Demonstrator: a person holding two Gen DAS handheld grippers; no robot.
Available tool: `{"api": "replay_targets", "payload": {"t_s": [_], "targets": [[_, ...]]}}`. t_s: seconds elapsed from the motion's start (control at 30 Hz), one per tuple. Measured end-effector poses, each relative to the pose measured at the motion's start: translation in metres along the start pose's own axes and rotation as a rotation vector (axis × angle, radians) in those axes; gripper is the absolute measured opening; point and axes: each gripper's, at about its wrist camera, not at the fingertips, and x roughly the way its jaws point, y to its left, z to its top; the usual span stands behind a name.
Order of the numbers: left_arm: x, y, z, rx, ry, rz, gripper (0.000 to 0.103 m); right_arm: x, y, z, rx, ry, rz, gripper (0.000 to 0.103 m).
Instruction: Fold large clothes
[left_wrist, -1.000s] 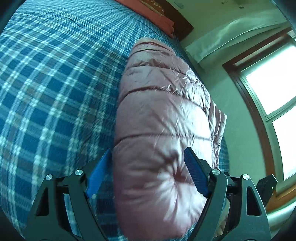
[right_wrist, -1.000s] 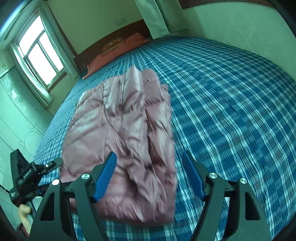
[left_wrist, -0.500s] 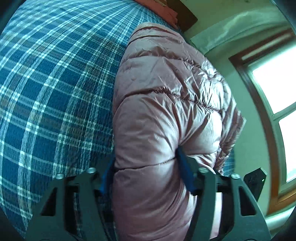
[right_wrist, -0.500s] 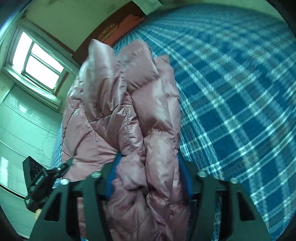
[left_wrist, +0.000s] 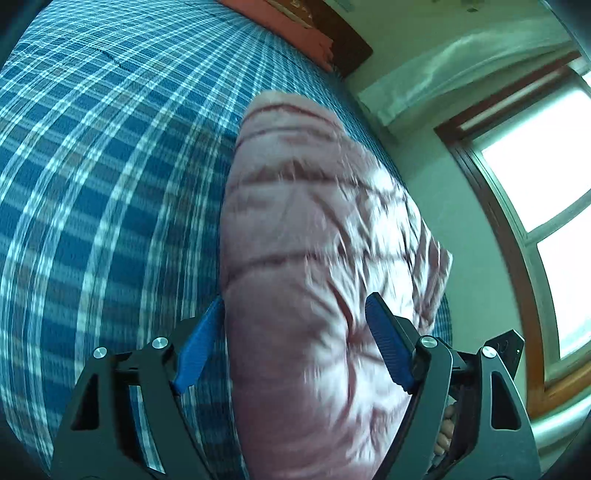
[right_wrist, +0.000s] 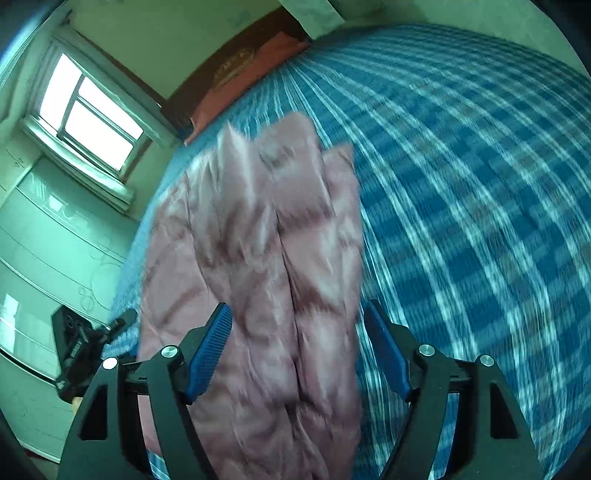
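Note:
A folded pink puffer jacket (left_wrist: 314, 221) lies on the blue plaid bed (left_wrist: 110, 184). My left gripper (left_wrist: 295, 299) straddles its near end; the jaws are opening and stand wide, and the padded bulk fills the gap between the blue pads. In the right wrist view the jacket (right_wrist: 258, 240) shows its layered folds, blurred by motion. My right gripper (right_wrist: 297, 304) straddles that end the same way, its jaws opening, with the fabric between the pads and not pinched. The left tool's body (right_wrist: 77, 347) shows at the left edge of that view.
The plaid cover (right_wrist: 461, 184) stretches wide beside the jacket. A red pillow (left_wrist: 295, 22) and a dark headboard lie at the far end. A window (right_wrist: 88, 114) and a pale wardrobe (right_wrist: 44, 240) stand beside the bed. A person's fingers (left_wrist: 445, 432) show behind my left tool.
Half a second ago both grippers were squeezed shut on the jacket's ends, bunching it up. Both have since opened wide and drawn back a little, and the jacket has settled lower.

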Motion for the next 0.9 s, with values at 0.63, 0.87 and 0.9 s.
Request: {"api": "replay_targets", "payload": {"t_s": [0.63, 0.87, 0.9], "targets": [[0.059, 0.017, 0.028, -0.121, 0.073, 0.000, 0.077, 0.091, -0.020, 0.054, 0.070, 0.086, 0.147, 0.074], [0.066, 0.010, 0.029, -0.080, 0.076, 0.020, 0.050, 0.101, -0.017, 0.046, 0.078, 0.092, 0.203, 0.045], [0.065, 0.009, 0.028, -0.075, 0.072, 0.025, 0.048, 0.094, -0.015, 0.038, 0.079, 0.089, 0.214, 0.041]]}}
